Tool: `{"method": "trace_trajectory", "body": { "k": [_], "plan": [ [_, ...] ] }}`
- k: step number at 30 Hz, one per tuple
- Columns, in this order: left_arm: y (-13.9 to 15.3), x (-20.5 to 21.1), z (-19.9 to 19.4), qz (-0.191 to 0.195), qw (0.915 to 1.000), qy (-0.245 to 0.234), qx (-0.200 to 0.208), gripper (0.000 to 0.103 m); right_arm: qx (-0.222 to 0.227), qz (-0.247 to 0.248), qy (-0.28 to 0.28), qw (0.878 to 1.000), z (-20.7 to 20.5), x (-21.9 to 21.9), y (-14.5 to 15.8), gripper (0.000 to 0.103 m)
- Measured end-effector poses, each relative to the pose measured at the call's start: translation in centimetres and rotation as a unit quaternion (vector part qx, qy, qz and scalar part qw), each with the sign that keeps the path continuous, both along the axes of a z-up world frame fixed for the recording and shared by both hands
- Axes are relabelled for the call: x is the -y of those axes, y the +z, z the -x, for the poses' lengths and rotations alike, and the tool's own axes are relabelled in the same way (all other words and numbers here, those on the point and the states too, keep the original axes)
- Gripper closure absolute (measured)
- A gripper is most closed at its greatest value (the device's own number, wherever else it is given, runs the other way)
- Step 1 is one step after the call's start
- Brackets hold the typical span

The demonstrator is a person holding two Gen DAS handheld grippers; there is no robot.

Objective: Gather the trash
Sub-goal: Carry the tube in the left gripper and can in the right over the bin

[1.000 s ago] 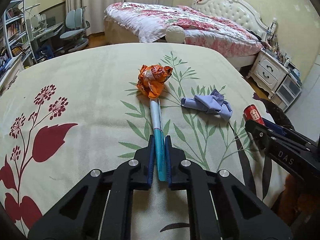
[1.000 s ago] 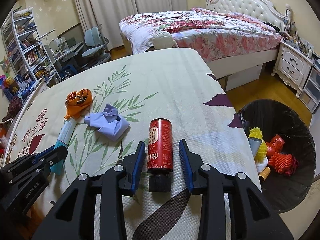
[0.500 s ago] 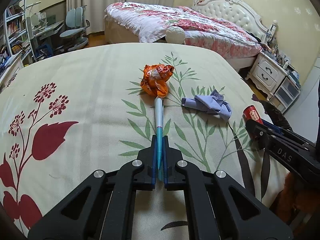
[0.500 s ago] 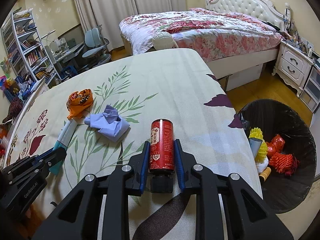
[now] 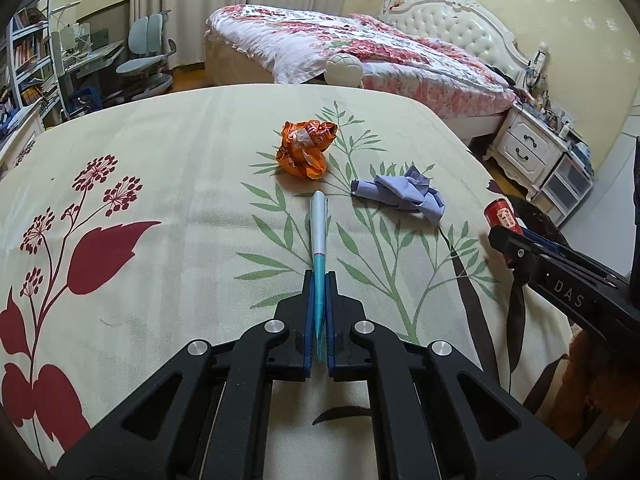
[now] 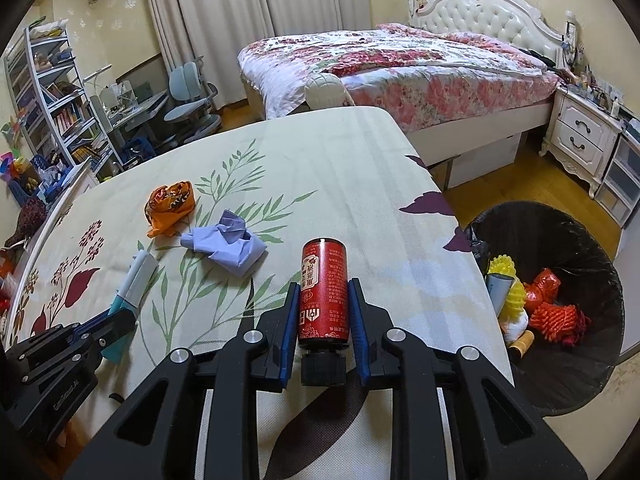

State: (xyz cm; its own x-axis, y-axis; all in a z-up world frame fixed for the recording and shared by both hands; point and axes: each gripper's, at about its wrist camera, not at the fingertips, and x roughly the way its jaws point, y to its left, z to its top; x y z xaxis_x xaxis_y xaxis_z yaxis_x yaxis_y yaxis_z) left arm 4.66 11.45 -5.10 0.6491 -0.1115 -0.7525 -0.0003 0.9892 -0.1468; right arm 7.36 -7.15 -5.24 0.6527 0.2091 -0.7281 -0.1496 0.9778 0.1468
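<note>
My left gripper (image 5: pixel 319 280) is shut on the teal end of a flat white-and-teal tube (image 5: pixel 318 232) that points away over the floral tablecloth (image 5: pixel 160 168). Beyond the tube lie a crumpled orange wrapper (image 5: pixel 306 149) and a crumpled lilac cloth (image 5: pixel 402 194). My right gripper (image 6: pixel 323 292) is shut on a red bottle (image 6: pixel 324 290) with a black cap toward me. In the right wrist view the tube (image 6: pixel 136 278), wrapper (image 6: pixel 171 205) and cloth (image 6: pixel 226 242) sit to the left, with the left gripper (image 6: pixel 120 320) at the lower left.
A black-lined trash bin (image 6: pixel 560 240) stands on the floor past the table's right edge, holding yellow, red and white rubbish. A bed (image 6: pixel 400 64), white nightstand (image 6: pixel 584 136), desk chairs (image 6: pixel 188 96) and bookshelf (image 6: pixel 52 96) fill the room behind.
Both grippers closed: the left fingers pinched the tube flat, and the right fingers came in onto the red bottle. The tube's tip now lies clear of the orange wrapper.
</note>
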Motion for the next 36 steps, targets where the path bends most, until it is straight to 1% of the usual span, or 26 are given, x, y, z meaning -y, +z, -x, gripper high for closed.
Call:
{"method": "trace_trajectory", "body": {
  "k": [8,20,30,36],
  "plan": [
    [1.1,1.0,0.9,-0.001,0.9999,-0.005,0.014,0.098,0.009,0.002,-0.006,1.000,1.1,0.5,0.7,0.078],
    [2.8,4.4,0.6,-0.011,0.9987,-0.028,0.043,0.098,0.024,0.010,-0.032,0.999,2.1,2.8,1.8,0.078],
    [4.2,9.4,-1.2,-0.015,0.9954,-0.069,0.066,0.098,0.043,0.022,-0.080,0.996,2.1,7.2,2.9,0.078],
    [4.5,13.7,-2.6,-0.018,0.9912,-0.106,0.077,0.098,0.047,0.029,-0.120,0.991,1.8,10.8,3.2,0.078]
  ]
}}
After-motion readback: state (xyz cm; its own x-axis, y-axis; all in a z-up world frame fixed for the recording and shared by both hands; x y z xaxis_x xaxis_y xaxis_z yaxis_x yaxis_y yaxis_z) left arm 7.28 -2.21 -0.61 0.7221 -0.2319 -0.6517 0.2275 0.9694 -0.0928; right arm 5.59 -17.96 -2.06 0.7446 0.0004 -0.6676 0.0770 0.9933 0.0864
